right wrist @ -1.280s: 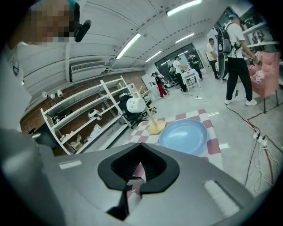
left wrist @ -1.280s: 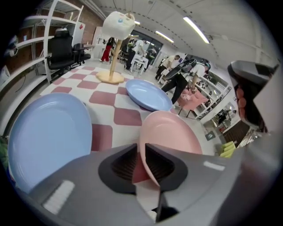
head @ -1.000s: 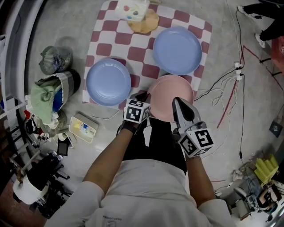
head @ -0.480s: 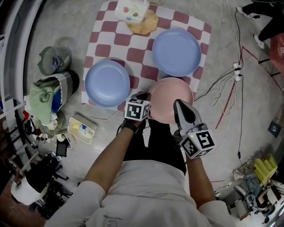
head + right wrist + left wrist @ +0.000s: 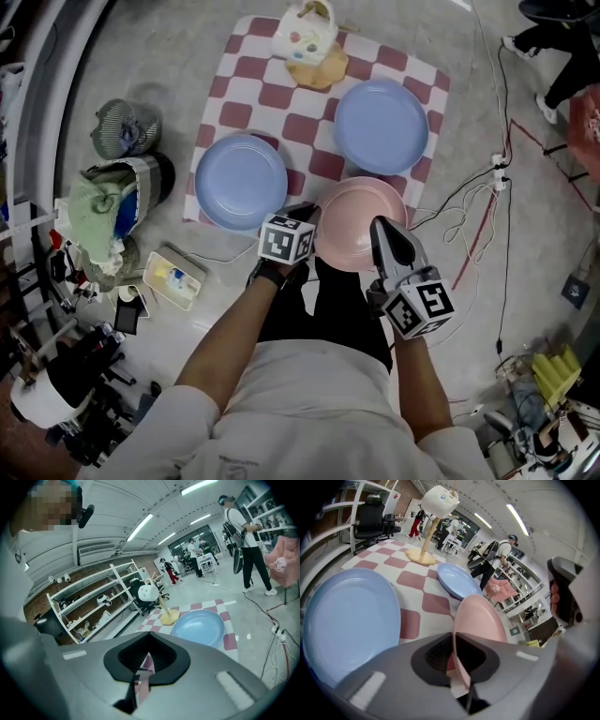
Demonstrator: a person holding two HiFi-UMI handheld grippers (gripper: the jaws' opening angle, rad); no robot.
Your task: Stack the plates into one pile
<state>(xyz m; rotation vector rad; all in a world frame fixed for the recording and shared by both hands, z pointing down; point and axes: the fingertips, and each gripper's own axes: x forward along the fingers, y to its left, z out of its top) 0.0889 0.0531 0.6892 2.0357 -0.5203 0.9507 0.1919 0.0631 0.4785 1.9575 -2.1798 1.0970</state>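
Note:
A pink plate (image 5: 361, 223) sits at the near edge of the red-and-white checked cloth (image 5: 272, 94), overhanging it toward me. My left gripper (image 5: 307, 217) is shut on its left rim, and my right gripper (image 5: 378, 228) is shut on its near right rim. In the left gripper view the pink plate (image 5: 480, 620) runs edge-on into the jaws. In the right gripper view only a thin pink edge (image 5: 144, 677) shows between them. One blue plate (image 5: 241, 181) lies to the left on the cloth. A second blue plate (image 5: 381, 126) lies just beyond the pink one.
A white lamp-like figure on a tan round base (image 5: 307, 42) stands at the cloth's far edge. Bags and clutter (image 5: 112, 202) and a small white box (image 5: 173, 275) lie on the floor to the left. Cables (image 5: 478, 202) trail on the right. People stand far off (image 5: 243, 531).
The whole scene has slid slightly down in the head view. Both grippers keep their hold on the pink plate, which stays in the same place relative to the cloth.

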